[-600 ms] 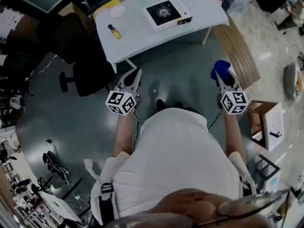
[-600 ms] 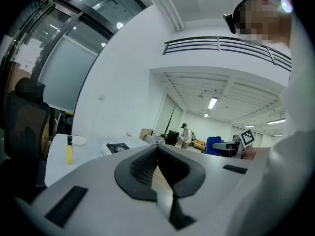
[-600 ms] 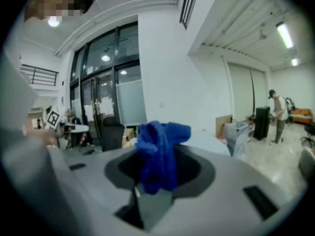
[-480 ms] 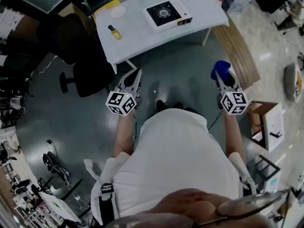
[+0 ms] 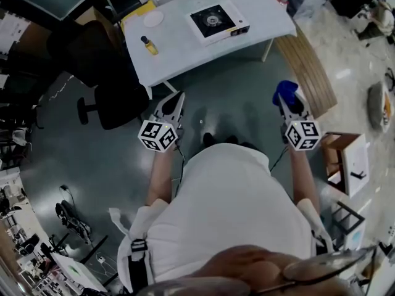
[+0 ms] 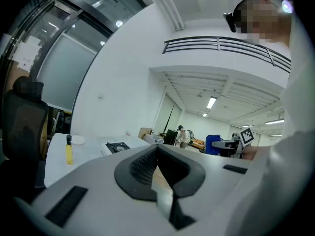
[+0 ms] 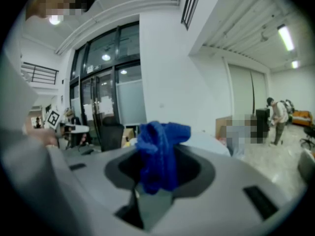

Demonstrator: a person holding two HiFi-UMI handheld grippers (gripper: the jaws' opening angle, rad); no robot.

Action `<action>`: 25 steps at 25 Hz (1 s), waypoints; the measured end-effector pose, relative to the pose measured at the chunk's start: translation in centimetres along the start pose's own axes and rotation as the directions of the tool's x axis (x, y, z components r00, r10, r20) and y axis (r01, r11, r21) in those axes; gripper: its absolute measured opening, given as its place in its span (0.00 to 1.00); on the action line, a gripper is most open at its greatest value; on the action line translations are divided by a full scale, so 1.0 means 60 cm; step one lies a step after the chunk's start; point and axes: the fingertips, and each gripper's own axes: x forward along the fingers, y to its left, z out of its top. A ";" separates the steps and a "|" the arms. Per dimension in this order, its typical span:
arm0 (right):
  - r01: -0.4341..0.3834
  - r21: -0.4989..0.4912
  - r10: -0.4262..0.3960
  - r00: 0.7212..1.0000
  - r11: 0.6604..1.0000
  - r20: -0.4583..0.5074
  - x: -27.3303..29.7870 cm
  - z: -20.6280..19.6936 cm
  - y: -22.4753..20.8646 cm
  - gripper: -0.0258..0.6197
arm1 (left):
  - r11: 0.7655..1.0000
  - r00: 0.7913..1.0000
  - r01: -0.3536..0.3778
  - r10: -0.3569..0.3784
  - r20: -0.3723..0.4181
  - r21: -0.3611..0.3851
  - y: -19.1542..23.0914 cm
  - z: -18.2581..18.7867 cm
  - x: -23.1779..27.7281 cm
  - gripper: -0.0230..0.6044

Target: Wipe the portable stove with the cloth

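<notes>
Head view: the desk (image 5: 179,53) lies across the top centre of the frame, well apart from both tools.
- On it, one portable stove (image 5: 217,20) right of centre, one yellow bottle (image 5: 148,43) to the left, and one white round dish (image 5: 153,18) in the upper left.
- One black office chair (image 5: 102,82) stands off the desk's lower-left corner.
- One wooden bench (image 5: 311,66) runs down from its right end.
- One open cardboard box (image 5: 347,162) sits on the floor at the right edge.
- Only grey floor (image 5: 234,106) lies between the tools and the desk.

Two tools, one per hand:
- Left hand-held gripper (image 5: 177,98) (image 6: 157,156): jaws together, nothing between them. Its view shows the bottle (image 6: 69,152) and stove (image 6: 118,147) far off at the left.
- Right hand-held gripper (image 5: 282,98) (image 7: 156,183): clamped on the one blue cloth (image 5: 285,89) (image 7: 160,154), which bunches up above the jaw tips.
- A person (image 7: 276,116) stands far off at the right of the right gripper view.

Against 0.6 s ago:
- Both tools keep nearly the same posture.
- The cloth is still gripped.
- The desk and its things have barely shifted in the frame.
</notes>
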 end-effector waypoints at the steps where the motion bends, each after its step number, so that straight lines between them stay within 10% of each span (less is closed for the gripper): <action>1: -0.001 0.005 0.001 1.000 1.000 0.002 0.002 0.001 0.002 0.30 | 1.000 1.000 0.003 -0.003 -0.002 0.001 0.001 0.000 0.001 0.09; 25: 0.064 0.012 -0.064 0.998 0.998 -0.025 0.053 -0.005 0.069 0.30 | 0.997 0.997 0.067 -0.065 -0.041 0.042 0.086 -0.001 -0.008 0.09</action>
